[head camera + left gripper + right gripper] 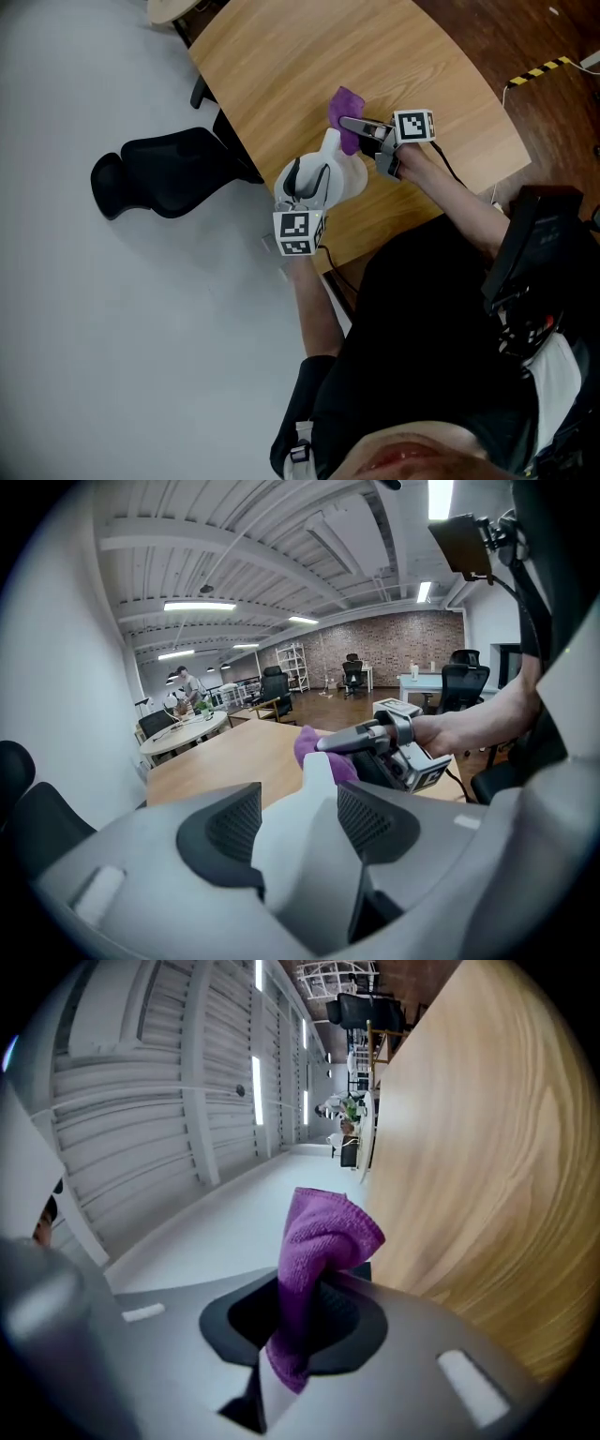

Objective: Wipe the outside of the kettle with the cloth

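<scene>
We list one white kettle [330, 171] at the near edge of the desk [281, 56], clamped between the jaws of the left gripper [306, 186]. We list one purple cloth [345, 105], pinched tight in the right gripper [354, 126], touching the kettle's far end.

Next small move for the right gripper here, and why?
Probably slide the right gripper, shut on the purple cloth, down from the spout over the white body of the kettle; the cloth sits by the spout, and the left gripper grips the kettle.
</scene>
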